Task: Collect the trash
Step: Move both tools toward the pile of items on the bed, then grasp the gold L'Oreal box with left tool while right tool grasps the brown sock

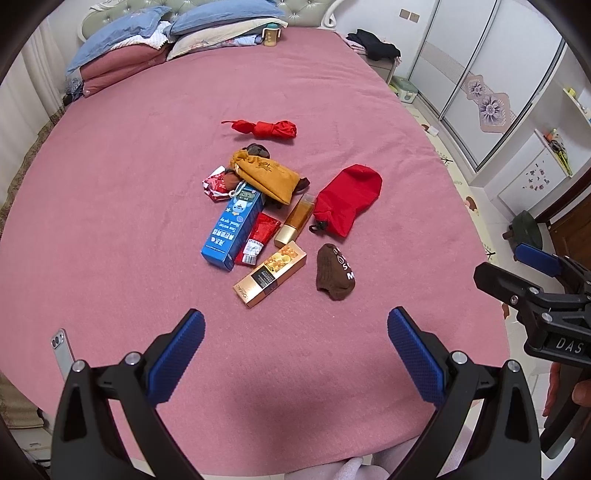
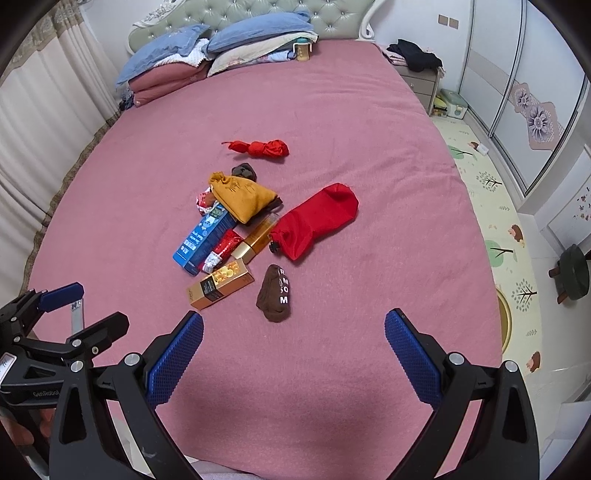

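Both fisheye views look forward and downward along their own fingers from the foot end of the bed, facing the headboard. Each sits well back from the heap of things around the blue box at mid-bed. The left wrist view catches the right gripper at its right edge; the right wrist view catches the left gripper at its left edge. Both share the bed, the heap, the pillows and the wardrobe.

Plain pink bedspread, solid red fabric pouch, mustard-yellow drawstring bag, blue cartoon-printed carton, gold orange-dotted box, brown sock (white lettering), blue-padded gripper fingers.
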